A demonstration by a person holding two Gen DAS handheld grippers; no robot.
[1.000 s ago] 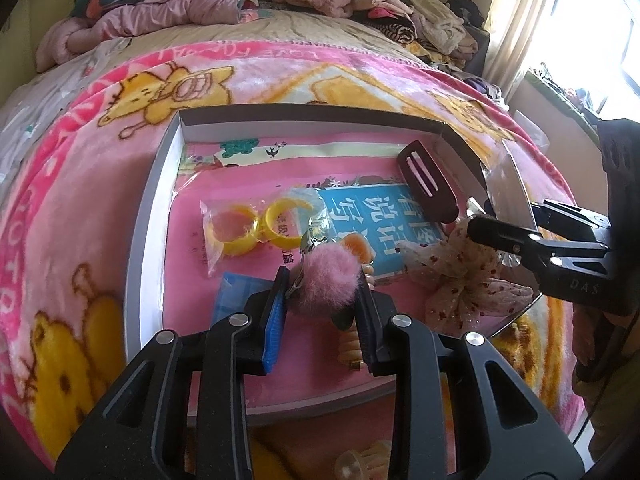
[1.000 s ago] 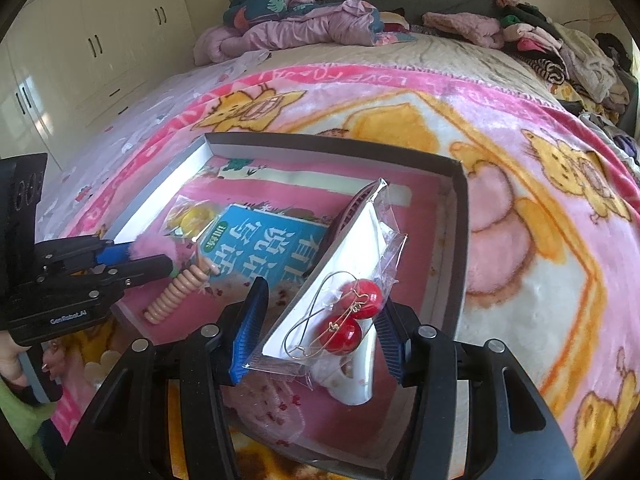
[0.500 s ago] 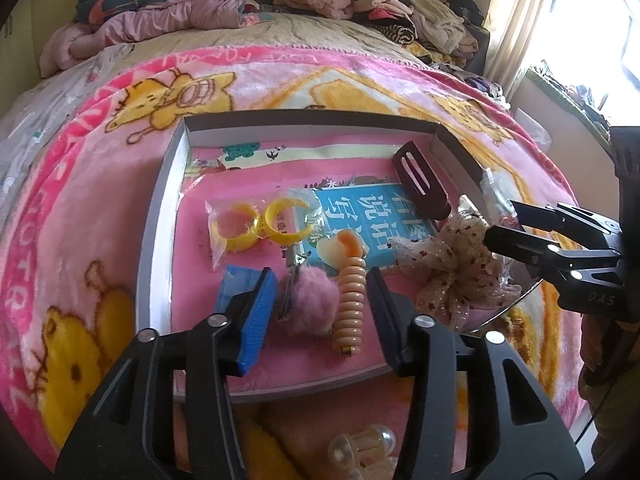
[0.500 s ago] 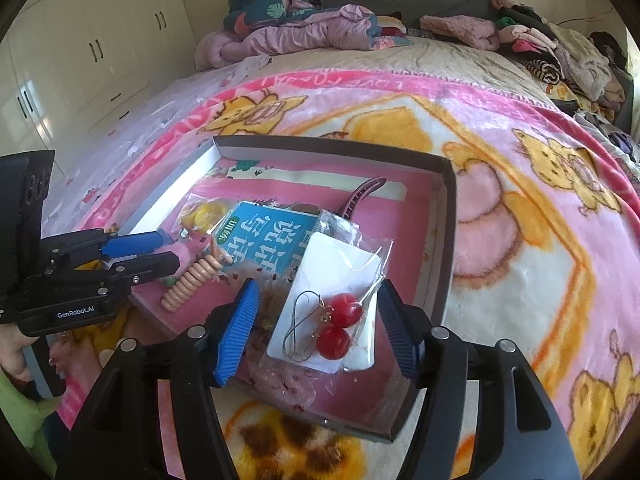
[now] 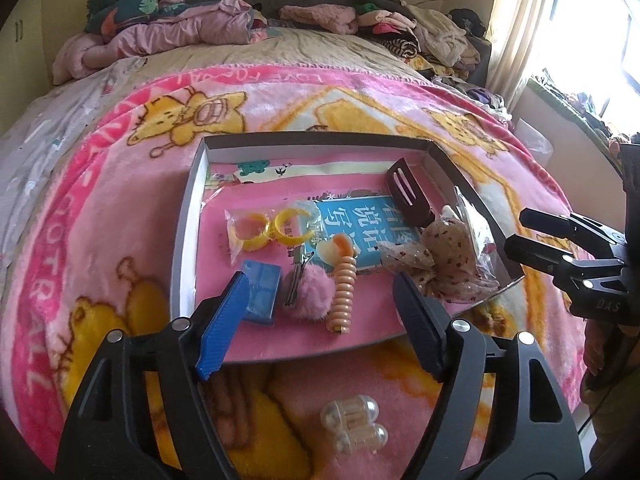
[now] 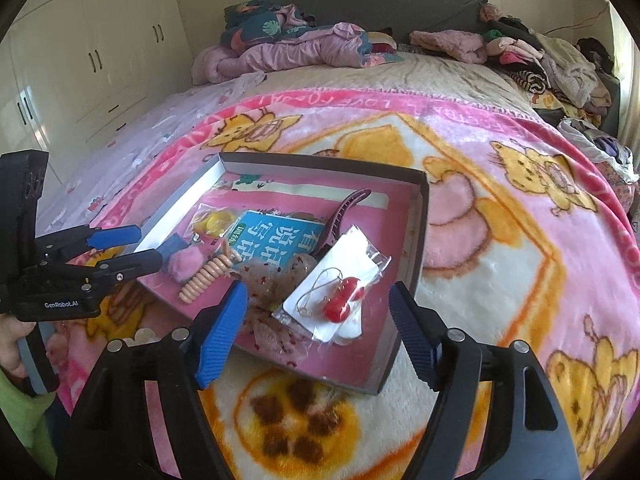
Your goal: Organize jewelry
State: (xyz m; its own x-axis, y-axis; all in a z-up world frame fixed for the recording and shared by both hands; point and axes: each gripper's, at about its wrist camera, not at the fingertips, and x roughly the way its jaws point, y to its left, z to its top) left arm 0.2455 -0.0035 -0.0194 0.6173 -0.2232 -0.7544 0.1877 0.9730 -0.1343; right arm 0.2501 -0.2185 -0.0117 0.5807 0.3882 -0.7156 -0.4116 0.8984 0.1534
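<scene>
Both jaws opening, nothing gripped: left gripper [image 5: 318, 320] above pink pompom clip [image 5: 309, 294] and peach spiral tie [image 5: 343, 286]; right gripper [image 6: 316, 328] over bagged red earrings [image 6: 340, 300]. All inside tray [image 6: 416, 240]; pearl clip [image 5: 354, 424] outside on blanket [image 6: 500, 240].

The tray [image 5: 182, 236] sits on the blanket [image 5: 100, 216], holding a booklet [image 5: 360, 224] at its middle – 2 rings in a bag [image 5: 264, 232] to the left, a hair clip [image 5: 408, 194] behind-right. In front lie a pompom clip [image 5: 310, 294] and coil tie [image 5: 344, 292] side by side, with the earring card [image 6: 340, 284] at the right – a bead piece [image 5: 354, 424] lies outside, nearer the camera.
</scene>
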